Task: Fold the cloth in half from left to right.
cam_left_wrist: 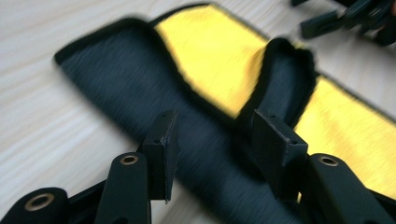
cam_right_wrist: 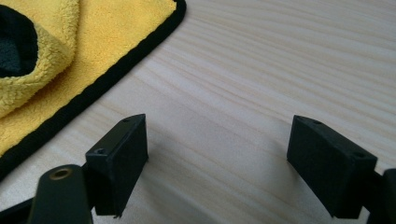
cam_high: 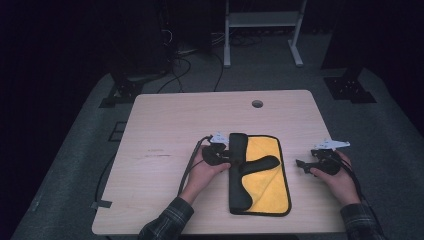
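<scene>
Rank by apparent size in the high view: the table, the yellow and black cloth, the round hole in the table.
1. Table, by far the largest.
2. Yellow and black cloth, lying partly folded on it.
3. Round hole, the smallest; it sits farther from the camera, but the gap is too large to change the order.

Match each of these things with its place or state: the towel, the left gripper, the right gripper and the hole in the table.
Things:
1. towel
2. left gripper
3. right gripper
4. hole

Places or states:
A. near the table's far edge
B. open over bare wood, right of the towel
C. partly folded, yellow and black
D. open at the towel's dark fold

Pairs: 1-C, 2-D, 3-B, 4-A
</scene>
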The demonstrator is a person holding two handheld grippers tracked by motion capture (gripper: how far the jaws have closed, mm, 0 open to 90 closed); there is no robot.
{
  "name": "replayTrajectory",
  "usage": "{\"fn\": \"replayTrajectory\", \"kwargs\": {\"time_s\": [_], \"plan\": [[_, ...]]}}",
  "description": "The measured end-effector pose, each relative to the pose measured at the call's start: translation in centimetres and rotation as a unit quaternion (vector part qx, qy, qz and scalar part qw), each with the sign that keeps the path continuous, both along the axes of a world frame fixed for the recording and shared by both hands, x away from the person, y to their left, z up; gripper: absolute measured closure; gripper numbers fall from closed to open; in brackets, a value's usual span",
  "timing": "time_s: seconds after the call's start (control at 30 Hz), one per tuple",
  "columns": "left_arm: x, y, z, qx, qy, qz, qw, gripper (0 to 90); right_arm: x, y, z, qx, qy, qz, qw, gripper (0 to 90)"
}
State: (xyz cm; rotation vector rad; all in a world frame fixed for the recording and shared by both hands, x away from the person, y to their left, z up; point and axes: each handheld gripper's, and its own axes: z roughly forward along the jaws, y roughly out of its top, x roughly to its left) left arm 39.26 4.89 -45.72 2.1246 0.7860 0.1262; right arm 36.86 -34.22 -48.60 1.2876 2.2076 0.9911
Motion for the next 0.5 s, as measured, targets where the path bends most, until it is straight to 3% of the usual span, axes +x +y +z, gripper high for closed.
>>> {"fn": "replayTrajectory", "kwargs": {"time_s": [0.1,0.37,0.5], "plan": [[-0.1,0.5,-0.4,0.017,-0.002,0.008,0.9998,51.0,0.0,0.0,0.0,0.000,0.000,0.000,1.0000,19.3],[-0.5,0.0,-1.6,0.030,0.009,0.004,0.9995,51.9,0.0,0.0,0.0,0.001,0.000,0.000,1.0000,19.3],[-0.9,-0.3,-1.4,0.045,0.003,0.001,0.9990,60.9,0.0,0.0,0.0,0.001,0.001,0.000,1.0000,19.3]]}}
